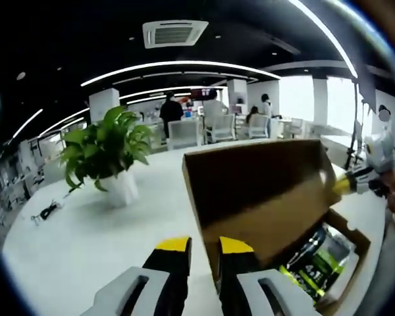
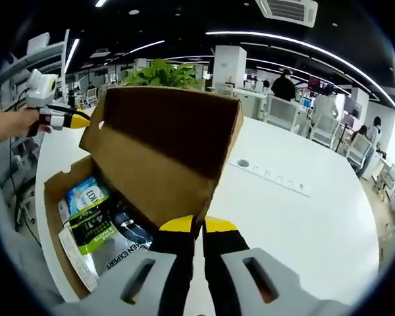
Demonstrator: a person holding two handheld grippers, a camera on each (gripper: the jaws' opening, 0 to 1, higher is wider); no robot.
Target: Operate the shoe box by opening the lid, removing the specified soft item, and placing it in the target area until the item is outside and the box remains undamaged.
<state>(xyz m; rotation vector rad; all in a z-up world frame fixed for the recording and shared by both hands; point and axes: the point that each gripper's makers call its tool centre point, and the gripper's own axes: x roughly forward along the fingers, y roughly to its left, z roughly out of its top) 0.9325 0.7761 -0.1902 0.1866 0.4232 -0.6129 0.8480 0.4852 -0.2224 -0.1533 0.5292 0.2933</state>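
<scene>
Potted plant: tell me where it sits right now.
In the left gripper view the potted plant stands on the white table, left of the raised lid; in the right gripper view its leaves show just beyond the lid's top edge.

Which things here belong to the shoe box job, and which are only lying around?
For the job:
shoe box
its raised lid
soft packet inside
left gripper
right gripper

Just around:
potted plant
cable on the table
power strip
chairs
</scene>
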